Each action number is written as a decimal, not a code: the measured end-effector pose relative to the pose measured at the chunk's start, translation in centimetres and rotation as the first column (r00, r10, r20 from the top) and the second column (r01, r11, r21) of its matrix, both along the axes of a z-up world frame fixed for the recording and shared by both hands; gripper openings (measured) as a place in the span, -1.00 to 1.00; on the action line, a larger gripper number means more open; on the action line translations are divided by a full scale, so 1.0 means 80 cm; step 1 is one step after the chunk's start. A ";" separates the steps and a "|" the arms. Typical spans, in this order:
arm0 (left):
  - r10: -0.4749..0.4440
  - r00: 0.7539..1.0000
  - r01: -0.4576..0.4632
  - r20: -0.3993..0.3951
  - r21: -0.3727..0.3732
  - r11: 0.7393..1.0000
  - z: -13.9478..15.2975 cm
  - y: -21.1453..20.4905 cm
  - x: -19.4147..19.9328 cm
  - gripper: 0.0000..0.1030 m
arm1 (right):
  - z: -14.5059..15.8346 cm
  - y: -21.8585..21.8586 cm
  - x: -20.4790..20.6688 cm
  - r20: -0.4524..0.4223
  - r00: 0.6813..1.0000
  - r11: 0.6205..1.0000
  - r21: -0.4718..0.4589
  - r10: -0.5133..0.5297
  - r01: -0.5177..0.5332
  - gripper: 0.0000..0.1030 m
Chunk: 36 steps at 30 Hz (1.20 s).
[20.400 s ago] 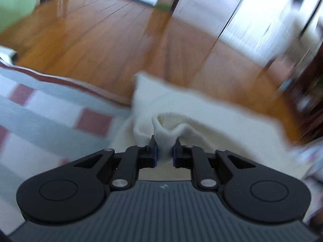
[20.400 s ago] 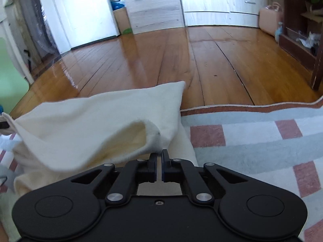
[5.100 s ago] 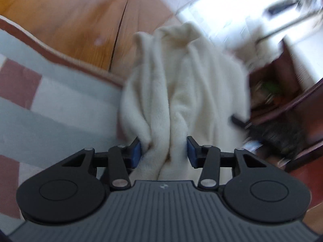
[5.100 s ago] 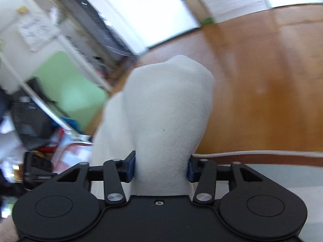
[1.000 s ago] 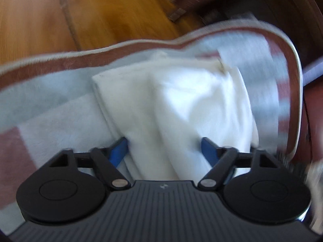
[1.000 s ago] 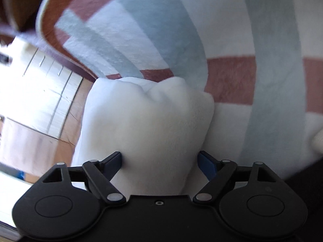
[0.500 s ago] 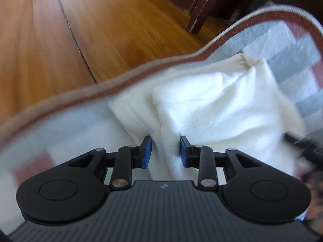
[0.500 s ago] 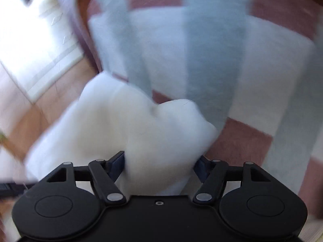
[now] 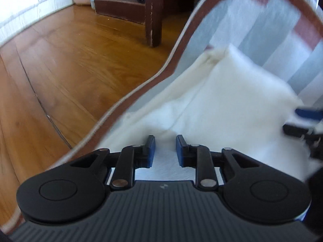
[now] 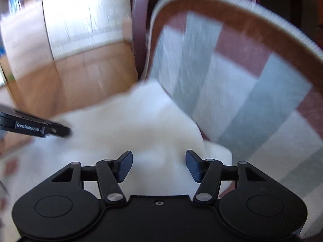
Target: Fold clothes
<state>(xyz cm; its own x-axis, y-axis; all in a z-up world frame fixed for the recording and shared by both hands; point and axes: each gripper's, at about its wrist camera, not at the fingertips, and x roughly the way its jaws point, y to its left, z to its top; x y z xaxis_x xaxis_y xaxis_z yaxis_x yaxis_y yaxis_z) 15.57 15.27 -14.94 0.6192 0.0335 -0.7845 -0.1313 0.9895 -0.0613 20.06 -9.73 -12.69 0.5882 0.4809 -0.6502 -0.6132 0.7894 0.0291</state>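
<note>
So the folded garment (image 9: 232, 100) sits on the rug (image 9: 262, 30), tucked right up against the rug's edge at about 10 o'clock from it in the left wrist view. Past that edge the floor (image 9: 70, 60) runs off toward 9 and 11 o'clock. A furniture leg (image 9: 153, 14) stands on the floor at 12 o'clock, with a low shelf (image 9: 119, 4) behind it. The left gripper (image 9: 165, 149) is at 6 o'clock over the garment's near end; the right gripper (image 10: 159, 165) comes in at 3 o'clock, probably over the other end, hard to tell with the blur.
</note>
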 end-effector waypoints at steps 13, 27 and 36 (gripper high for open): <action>0.063 0.997 -0.062 -0.054 0.027 0.998 -0.010 0.032 0.015 -0.54 | -0.022 -0.012 0.020 -0.011 0.992 0.992 -0.012 -0.124 0.124 0.03; -0.024 0.990 0.039 -0.137 0.109 0.993 0.096 -0.082 -0.073 0.86 | 0.062 -0.072 -0.066 -0.257 0.876 0.913 -0.112 -0.408 0.392 0.62; -0.050 0.984 0.076 -0.172 0.150 0.986 0.167 -0.147 -0.137 1.00 | 0.123 -0.105 -0.142 -0.319 0.861 0.918 -0.113 -0.397 0.381 0.68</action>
<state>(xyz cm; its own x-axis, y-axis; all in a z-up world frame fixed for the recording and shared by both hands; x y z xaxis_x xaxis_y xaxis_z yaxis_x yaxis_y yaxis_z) 4.59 3.54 -1.58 0.4849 0.1281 -0.8651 -0.0638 0.9918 0.1111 8.69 -18.16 -2.86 0.4698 0.2235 -0.8540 -0.2171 0.9670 0.1337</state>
